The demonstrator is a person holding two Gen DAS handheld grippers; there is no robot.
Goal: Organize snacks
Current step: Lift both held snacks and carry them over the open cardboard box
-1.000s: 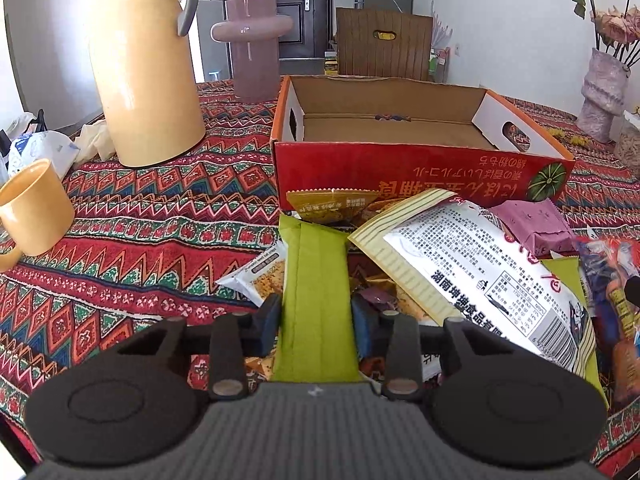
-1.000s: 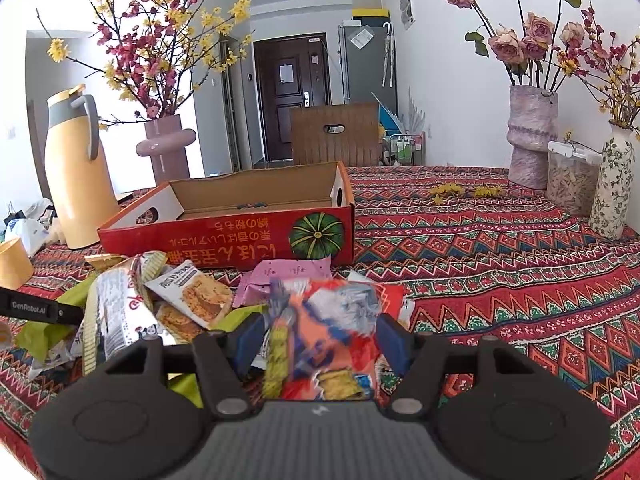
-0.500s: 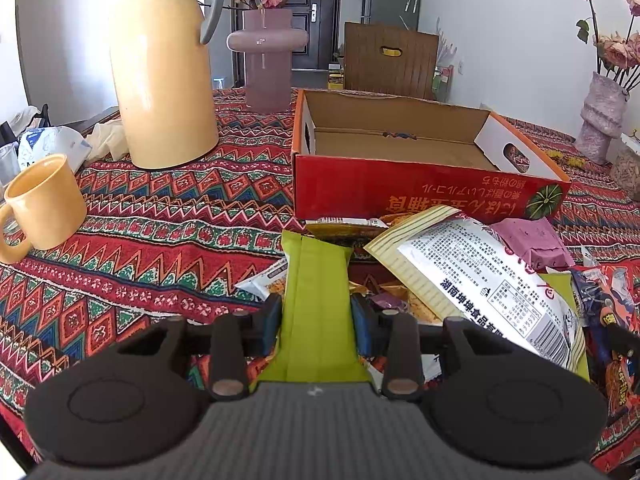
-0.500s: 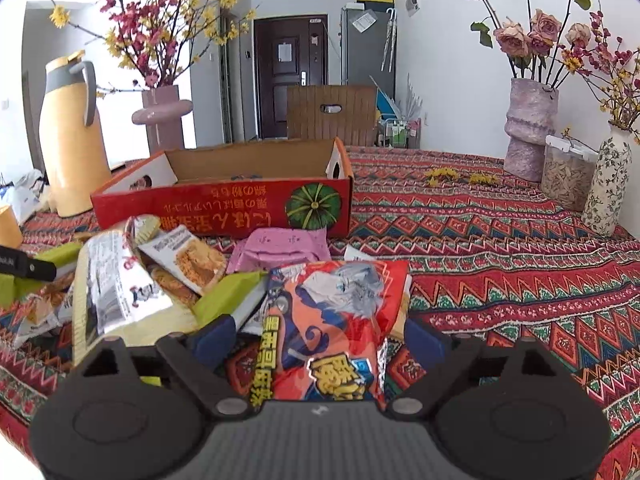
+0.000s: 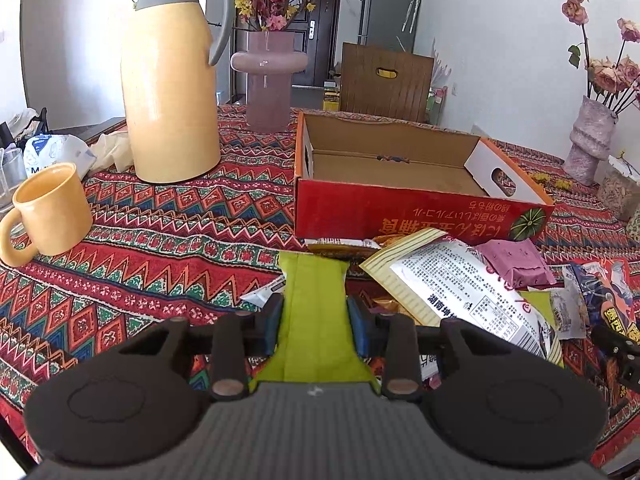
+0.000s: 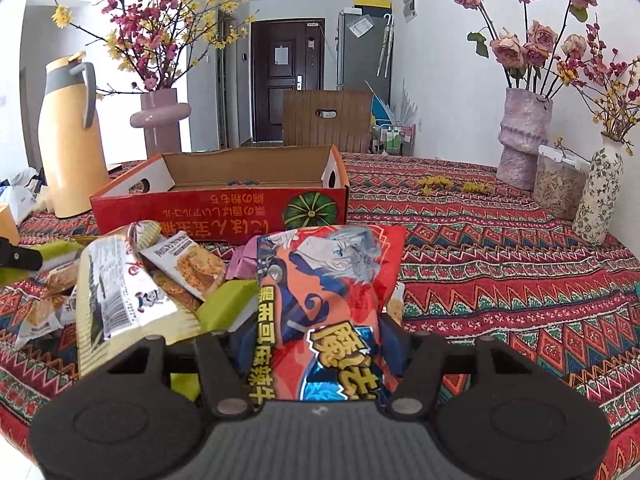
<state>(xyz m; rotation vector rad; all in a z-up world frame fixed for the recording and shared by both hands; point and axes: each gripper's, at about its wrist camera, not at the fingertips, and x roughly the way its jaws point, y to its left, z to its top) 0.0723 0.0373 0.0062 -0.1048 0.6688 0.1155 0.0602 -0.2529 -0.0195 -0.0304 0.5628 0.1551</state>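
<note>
Left gripper point(image 5: 315, 322) is clamped on the green packet point(image 5: 314, 312), blue fingers point(image 5: 272, 322) pressing both its edges, and since a second ago the packet has come up off the pile, with more of the worktop point(image 5: 160, 256) showing beneath. The packet's long axis runs straight away from the camera, far end pointing toward the red cardboard box point(image 5: 400, 208).

Over on the right, the right gripper point(image 6: 310, 350) has just been closing: half a second ago its fingers stood wide around the orange snack bag point(image 6: 320, 300), now they pinch the bag's near end on both sides. The bag, flat on the heap before, is now tilted up, long axis running near to far, top edge toward the box point(image 6: 220, 208).

Just left of it lies the rest of the heap: a big white-and-yellow packet point(image 6: 116, 300), a small noodle-print packet point(image 6: 192, 268), a purple pouch point(image 5: 516, 260) near the box front.

Further back the box sits open-topped on the patterned cloth. Far left stand a yellow mug point(image 5: 52, 208) and a tall yellow thermos point(image 5: 172, 92).
</note>
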